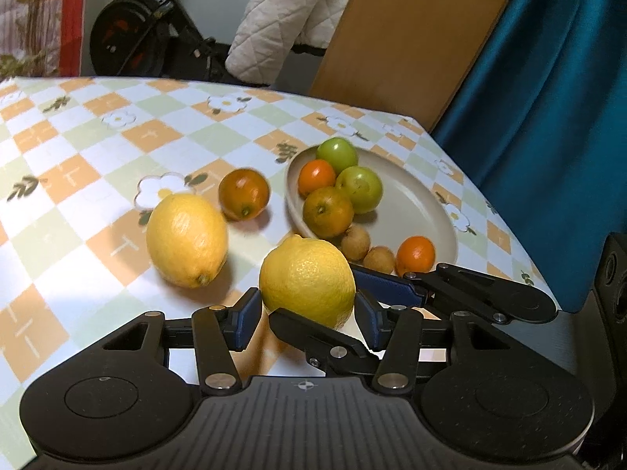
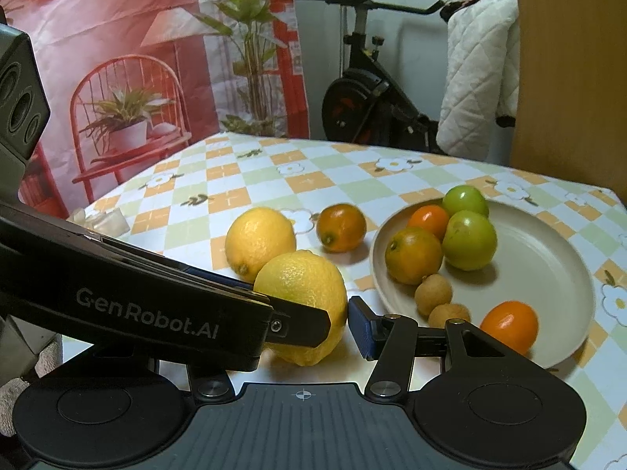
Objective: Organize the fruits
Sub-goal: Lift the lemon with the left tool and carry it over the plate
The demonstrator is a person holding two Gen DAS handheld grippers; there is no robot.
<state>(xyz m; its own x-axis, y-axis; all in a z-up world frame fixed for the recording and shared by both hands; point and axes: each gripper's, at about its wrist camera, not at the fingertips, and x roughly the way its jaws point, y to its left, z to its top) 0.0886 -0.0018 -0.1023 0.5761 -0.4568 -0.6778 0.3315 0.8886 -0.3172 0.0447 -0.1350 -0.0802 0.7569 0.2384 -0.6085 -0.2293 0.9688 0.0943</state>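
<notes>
The checked tablecloth (image 1: 98, 180) carries a beige plate (image 2: 548, 258) at the right, holding green, orange and small brown fruits. Left of it lie a far lemon (image 1: 187, 239) and an orange fruit (image 1: 243, 194). Both grippers tilt downward over the near edge and meet at the near lemon (image 1: 307, 279): the left gripper (image 1: 309, 313) pinches it between its blue pads, and the right gripper (image 2: 341, 325) also flanks it, though whether its pads press cannot be told.

The left gripper (image 1: 307, 313) and right gripper (image 2: 302, 301) cross each other, both tilted downward. Each clamps the same lemon (image 1: 307, 274) with its jaws partly closed.
</notes>
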